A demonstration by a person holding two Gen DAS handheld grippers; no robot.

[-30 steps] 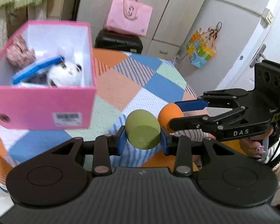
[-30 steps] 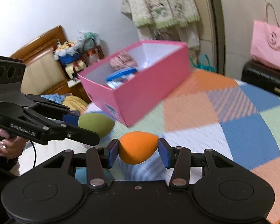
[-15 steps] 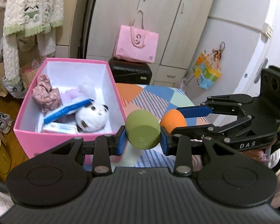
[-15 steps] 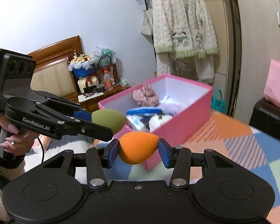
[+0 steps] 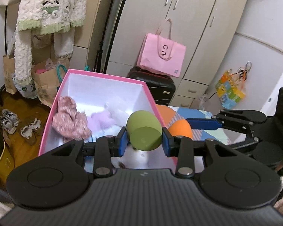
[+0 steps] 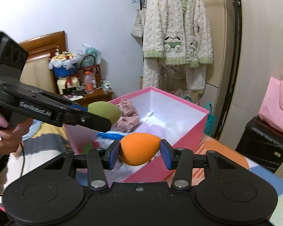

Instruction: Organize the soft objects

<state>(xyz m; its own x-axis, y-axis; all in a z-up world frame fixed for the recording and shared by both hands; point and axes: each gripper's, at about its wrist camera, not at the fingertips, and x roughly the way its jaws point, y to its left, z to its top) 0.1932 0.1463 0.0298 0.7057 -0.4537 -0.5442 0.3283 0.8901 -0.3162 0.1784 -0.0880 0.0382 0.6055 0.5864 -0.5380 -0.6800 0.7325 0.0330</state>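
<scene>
Bedroom clutter aside, both jaws are clamped on sponges, green sponge (image 5: 144, 132) and orange sponge (image 6: 138, 149); orange one sits right at the pink box (image 6: 186, 131) wall below, could bounce out.

- "GenRobot.AI" is printed in white on the black side of the left hand-held gripper (image 6: 103, 113), as seen in the right wrist view.
- The pink paper bag (image 5: 161, 55) carries a printed curled emblem; its reading cannot be determined.
- The tote bag (image 6: 138, 25) bears dark lettering, too small to read.
</scene>
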